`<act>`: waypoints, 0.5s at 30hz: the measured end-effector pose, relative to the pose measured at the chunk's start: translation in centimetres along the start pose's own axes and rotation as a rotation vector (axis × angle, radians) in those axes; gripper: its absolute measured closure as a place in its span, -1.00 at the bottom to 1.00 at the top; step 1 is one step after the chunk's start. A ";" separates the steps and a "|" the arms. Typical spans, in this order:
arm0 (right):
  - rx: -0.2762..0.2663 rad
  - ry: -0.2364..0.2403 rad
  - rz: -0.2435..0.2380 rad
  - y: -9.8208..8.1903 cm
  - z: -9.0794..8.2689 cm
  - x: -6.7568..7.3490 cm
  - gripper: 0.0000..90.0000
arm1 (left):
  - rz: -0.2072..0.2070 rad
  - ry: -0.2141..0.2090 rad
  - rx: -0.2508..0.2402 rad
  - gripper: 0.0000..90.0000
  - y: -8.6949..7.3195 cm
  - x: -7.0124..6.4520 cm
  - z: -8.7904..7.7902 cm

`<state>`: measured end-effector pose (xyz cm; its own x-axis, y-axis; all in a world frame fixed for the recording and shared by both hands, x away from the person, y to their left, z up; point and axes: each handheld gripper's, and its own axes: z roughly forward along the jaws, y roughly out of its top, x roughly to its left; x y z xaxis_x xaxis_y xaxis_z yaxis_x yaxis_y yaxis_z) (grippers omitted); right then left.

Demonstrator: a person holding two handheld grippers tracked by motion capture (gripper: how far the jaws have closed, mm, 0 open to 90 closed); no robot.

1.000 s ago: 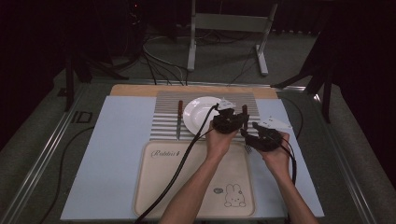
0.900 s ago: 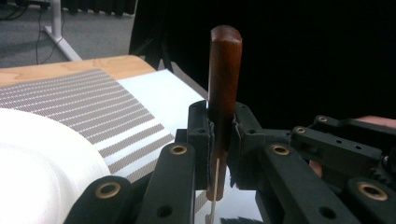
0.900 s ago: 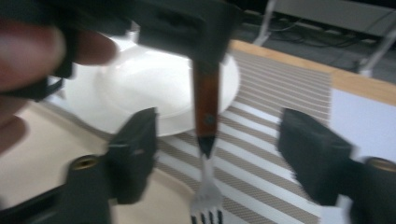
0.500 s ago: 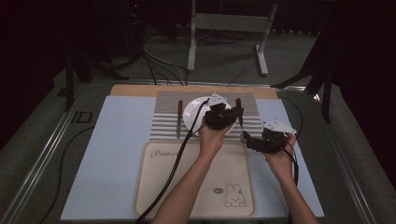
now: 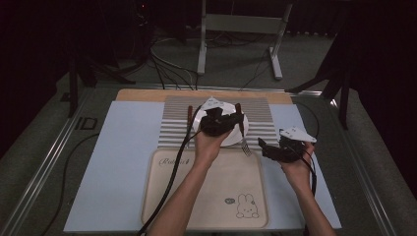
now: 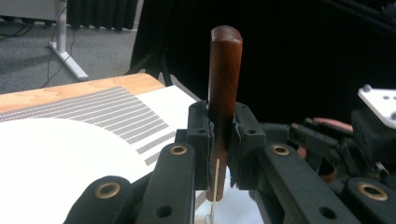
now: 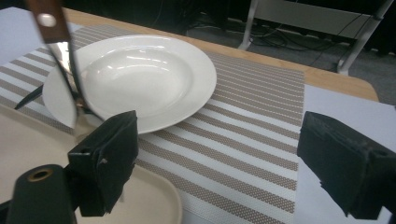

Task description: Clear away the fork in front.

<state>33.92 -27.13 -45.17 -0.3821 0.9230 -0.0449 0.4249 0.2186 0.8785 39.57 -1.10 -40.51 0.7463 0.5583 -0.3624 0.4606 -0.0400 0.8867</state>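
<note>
- Over the striped placemat (image 5: 260, 120) near the far edge of the surface, a wooden-handled fork (image 5: 241, 129) hangs upright, tines down, just above the near rim of the white plate (image 7: 140, 74).
- The left gripper (image 6: 223, 140) is clenched on the fork's brown handle, low on it, so most of the handle stands above the jaws.
- The right gripper (image 5: 268, 147) hovers just beside, jaws spread wide and holding nothing.
- A second dark-handled utensil (image 5: 190, 114) lies on the placemat left of the plate.
- Nearer the person sits a beige tray (image 5: 162, 196).
- Risk, as I judge it: the smooth handle could slip or swing in that narrow pinch, letting the tines strike the plate.
</note>
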 end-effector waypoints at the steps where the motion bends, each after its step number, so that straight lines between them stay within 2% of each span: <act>1: -0.002 -0.002 0.001 0.0 0.0 0.0 -0.72 | 0.002 -0.006 0.003 0.80 0.1 0.0 -0.2; 7: -0.015 -0.001 0.009 0.1 -0.3 0.0 -0.73 | 0.019 -0.030 0.022 0.80 0.7 -0.2 -1.7; 15: -0.020 0.000 0.018 0.1 -0.4 -0.1 -0.72 | 0.032 -0.033 0.069 0.80 1.3 0.1 -3.2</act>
<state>33.66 -27.31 -44.87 -0.3740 0.9270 -0.0288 0.4154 0.1952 0.8885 38.67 1.54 -38.46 0.7761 0.5284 -0.3441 0.4670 -0.1150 0.8767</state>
